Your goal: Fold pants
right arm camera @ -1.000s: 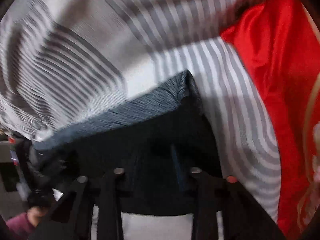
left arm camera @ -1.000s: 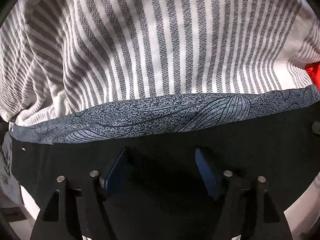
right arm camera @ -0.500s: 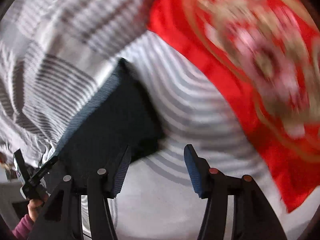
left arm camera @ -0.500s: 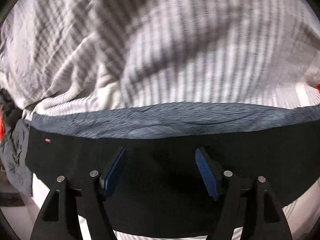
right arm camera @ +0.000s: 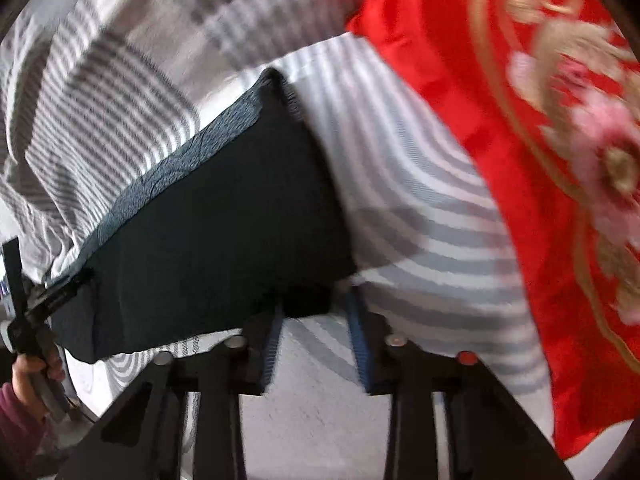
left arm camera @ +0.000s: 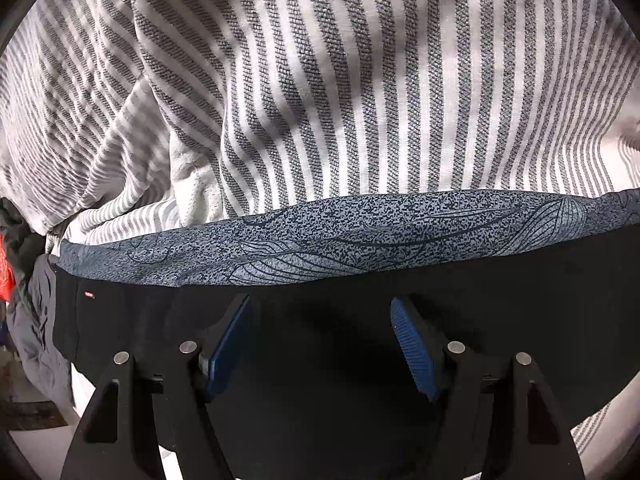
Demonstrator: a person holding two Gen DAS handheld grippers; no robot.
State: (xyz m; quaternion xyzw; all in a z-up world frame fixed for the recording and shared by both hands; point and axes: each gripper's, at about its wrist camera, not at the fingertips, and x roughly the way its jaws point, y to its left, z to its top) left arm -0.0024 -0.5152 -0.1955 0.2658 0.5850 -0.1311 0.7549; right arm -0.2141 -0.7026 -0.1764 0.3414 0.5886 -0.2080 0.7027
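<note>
The pants (left arm camera: pixel 360 340) are black with a blue-grey leaf-patterned band (left arm camera: pixel 320 244) along the far edge, lying folded flat on a striped bedsheet. My left gripper (left arm camera: pixel 320 340) is open, its blue pads hovering over the black cloth. In the right wrist view the pants (right arm camera: pixel 208 248) run from the left to the centre, and their near right corner (right arm camera: pixel 308 300) sits between the pads of my right gripper (right arm camera: pixel 316 332). The right jaws stand open and are not closed on the corner. The left gripper (right arm camera: pixel 28 312) shows at the far left edge, held by a hand.
The grey-and-white striped sheet (left arm camera: pixel 320 80) covers the surface, bunched into folds at the left (left arm camera: pixel 120 120). A red embroidered cloth (right arm camera: pixel 540 160) lies to the right of the pants. A dark grey garment (left arm camera: pixel 32 320) lies at the left edge.
My right gripper opened, swung right toward the red cloth, and has come back to the pants' right corner with narrower jaws. The left gripper stayed open over the pants, shifting slightly.
</note>
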